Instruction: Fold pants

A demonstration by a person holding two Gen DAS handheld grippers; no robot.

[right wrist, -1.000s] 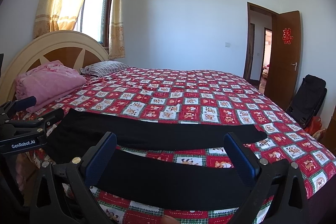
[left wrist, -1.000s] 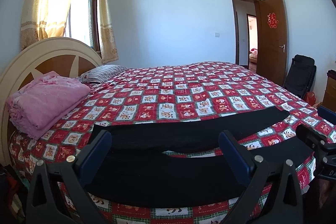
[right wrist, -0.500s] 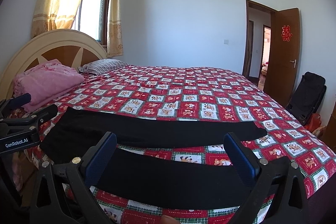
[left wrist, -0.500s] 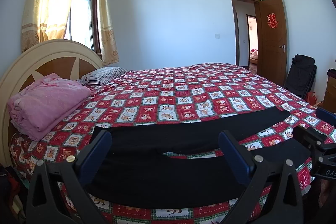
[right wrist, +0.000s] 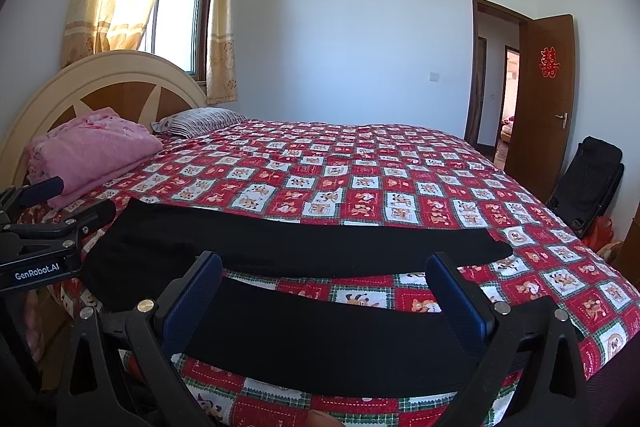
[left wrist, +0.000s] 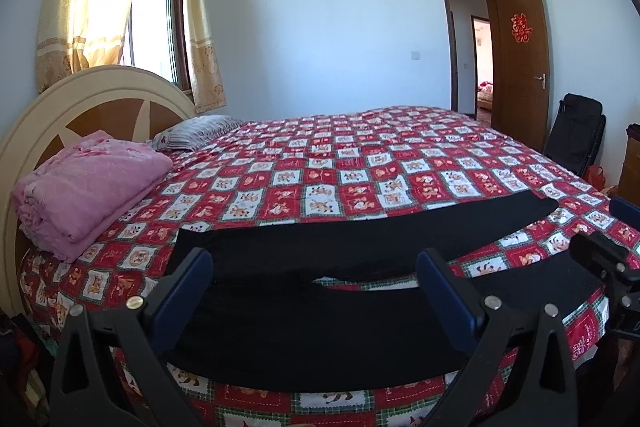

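Black pants (left wrist: 320, 307) spread flat across near edge of bed (left wrist: 360, 163), on red patchwork quilt (right wrist: 360, 167) with cartoon squares; waist toward headboard (left wrist: 80, 103), two legs splayed apart toward foot of bed, strip of quilt showing between them. Near leg along bed edge, far leg angled deeper onto quilt.

Left gripper (left wrist: 316, 283) over waist-end half of pants, jaws spread wide, blue pads (left wrist: 184, 291) well apart, nothing held. Cannot tell whether tips touch cloth. Right gripper (right wrist: 324, 287) over near leg, jaws likewise wide apart and empty, blue pads (right wrist: 456, 295) either side of black fabric. Each gripper visible at edge of other view: right one at far right of left view, left one at far left of right view, beside waist.

Folded pink blanket (left wrist: 88, 183) against headboard; striped pillow (right wrist: 200, 119) beyond. Curtained window (right wrist: 176, 15) behind headboard. Brown door (right wrist: 544, 99) ajar with red paper-cut; black folding chair (right wrist: 588, 179) beside it.
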